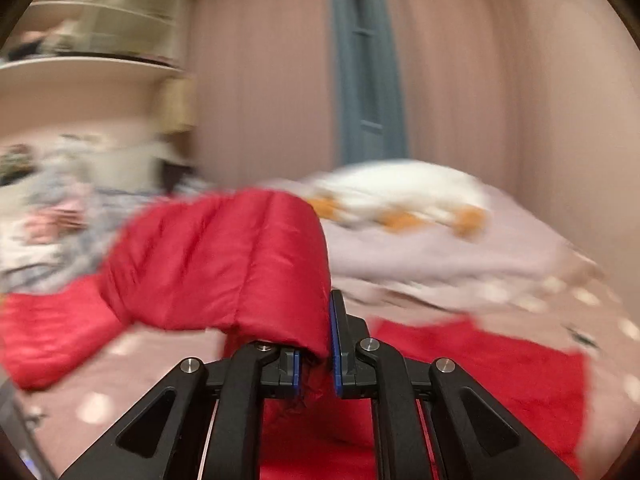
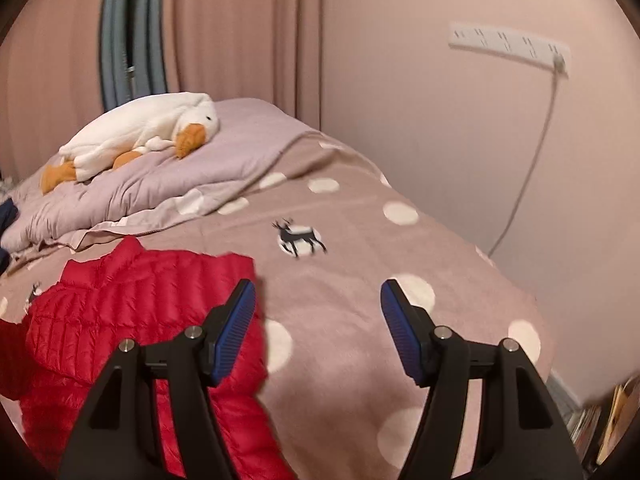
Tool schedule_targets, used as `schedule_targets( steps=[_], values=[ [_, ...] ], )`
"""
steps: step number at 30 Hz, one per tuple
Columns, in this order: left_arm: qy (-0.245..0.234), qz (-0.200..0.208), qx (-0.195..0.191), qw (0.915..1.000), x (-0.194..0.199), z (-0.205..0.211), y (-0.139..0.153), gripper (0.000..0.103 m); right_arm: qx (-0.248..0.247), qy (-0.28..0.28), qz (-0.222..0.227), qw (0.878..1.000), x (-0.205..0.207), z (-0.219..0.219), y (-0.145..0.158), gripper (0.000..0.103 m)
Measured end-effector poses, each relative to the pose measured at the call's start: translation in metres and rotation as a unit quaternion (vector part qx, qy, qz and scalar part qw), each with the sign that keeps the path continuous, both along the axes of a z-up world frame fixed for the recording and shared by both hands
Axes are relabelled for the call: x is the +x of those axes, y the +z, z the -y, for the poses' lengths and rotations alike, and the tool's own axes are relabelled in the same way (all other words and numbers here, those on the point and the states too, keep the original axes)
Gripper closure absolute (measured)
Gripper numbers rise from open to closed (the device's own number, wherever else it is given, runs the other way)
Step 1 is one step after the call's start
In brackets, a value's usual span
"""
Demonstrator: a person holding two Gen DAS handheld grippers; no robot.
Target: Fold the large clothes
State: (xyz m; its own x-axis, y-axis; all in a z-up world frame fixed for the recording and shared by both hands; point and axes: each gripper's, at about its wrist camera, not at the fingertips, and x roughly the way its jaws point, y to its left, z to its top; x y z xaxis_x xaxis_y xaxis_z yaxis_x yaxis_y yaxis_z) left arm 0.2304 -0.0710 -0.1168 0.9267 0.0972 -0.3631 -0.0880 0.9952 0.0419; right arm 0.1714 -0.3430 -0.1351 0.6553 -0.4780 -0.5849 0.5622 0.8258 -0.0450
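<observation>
Left gripper (image 1: 316,364) lifting a fold of the red quilted puffer jacket (image 1: 224,264) off the bed.
Its jaws pinch the jacket's edge, raising it clear of the dotted taupe bedspread (image 2: 352,240), probably for folding over; the right gripper (image 2: 318,334) hovers wide open and empty beside the jacket body, ready to assist.

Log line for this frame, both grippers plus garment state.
left gripper: shut on red down jacket, fold lifted | right gripper: open, empty, over polka-dot bedspread | plush goose: on pillow
</observation>
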Motion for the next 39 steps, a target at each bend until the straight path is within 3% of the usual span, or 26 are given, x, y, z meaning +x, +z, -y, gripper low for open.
schedule_targets(
  steps=[3, 5, 7, 9, 11, 13, 15, 19, 23, 26, 28, 29, 30, 31, 34, 37, 39],
  values=[
    [-0.05, -0.05, -0.011, 0.9974, -0.005, 0.039, -0.023, 0.082, 0.023, -0.01, 0.001, 1.0, -0.017, 0.016, -0.002, 0.038],
    [-0.052, -0.074, -0.006, 0.9959, -0.008, 0.054, -0.037, 0.049, 0.017, -0.012, -0.003, 1.0, -0.024, 0.019, -0.002, 0.038],
    [-0.038, -0.067, -0.008, 0.997, -0.016, 0.055, -0.041, 0.035, 0.009, -0.013, -0.007, 1.0, -0.031, 0.022, -0.001, 0.038],
    [-0.022, -0.048, -0.022, 0.9984, -0.027, 0.05, -0.037, 0.03, 0.013, -0.015, -0.005, 1.0, -0.036, 0.026, 0.0, 0.038],
    [-0.007, -0.028, -0.037, 0.9989, -0.036, 0.04, -0.028, 0.012, 0.023, -0.017, -0.002, 1.0, -0.041, 0.029, 0.002, 0.038],
    [0.007, -0.006, -0.038, 0.9992, -0.037, 0.035, -0.018, 0.006, 0.027, -0.016, 0.001, 0.999, -0.041, 0.026, 0.004, 0.036],
    [0.024, 0.007, -0.034, 0.9991, -0.038, 0.029, -0.014, 0.006, 0.033, -0.005, 0.002, 0.999, -0.038, 0.02, 0.006, 0.033],
    [0.06, 0.001, -0.051, 0.9969, -0.032, -0.013, -0.021, 0.006, 0.059, 0.053, 0.011, 0.997, -0.019, -0.011, 0.004, 0.015],
    [0.105, -0.023, -0.07, 0.9917, -0.019, -0.059, -0.042, 0.006, 0.12, 0.122, 0.005, 0.985, 0.026, -0.041, -0.014, 0.012],
    [0.137, -0.005, -0.055, 0.989, -0.02, -0.078, -0.053, 0.006, 0.146, 0.171, -0.014, 0.974, 0.078, -0.063, -0.041, 0.013],
    [0.149, -0.011, -0.048, 0.9876, -0.014, -0.086, -0.06, 0.006, 0.113, 0.19, -0.027, 0.975, 0.107, -0.079, -0.062, 0.019],
    [0.147, -0.022, -0.048, 0.9877, -0.006, -0.09, -0.065, 0.006, 0.094, 0.193, -0.054, 0.975, 0.124, -0.086, -0.078, 0.028],
    [0.143, -0.028, -0.049, 0.9881, -0.002, -0.092, -0.067, 0.006, 0.09, 0.194, -0.082, 0.974, 0.135, -0.09, -0.092, 0.053],
    [0.137, -0.039, -0.049, 0.9886, 0.007, -0.092, -0.071, 0.006, 0.103, 0.195, -0.117, 0.968, 0.144, -0.088, -0.113, 0.065],
    [0.135, -0.054, -0.028, 0.989, 0.017, -0.085, -0.081, 0.006, 0.115, 0.177, -0.08, 0.974, 0.128, -0.071, -0.116, 0.074],
    [0.109, -0.06, -0.007, 0.9922, 0.018, -0.07, -0.09, 0.012, 0.052, 0.131, -0.069, 0.988, 0.107, -0.05, -0.097, 0.073],
    [0.076, -0.059, -0.006, 0.9954, 0.016, -0.061, -0.094, 0.012, 0.063, 0.127, -0.071, 0.987, 0.098, -0.033, -0.091, 0.068]
  ],
)
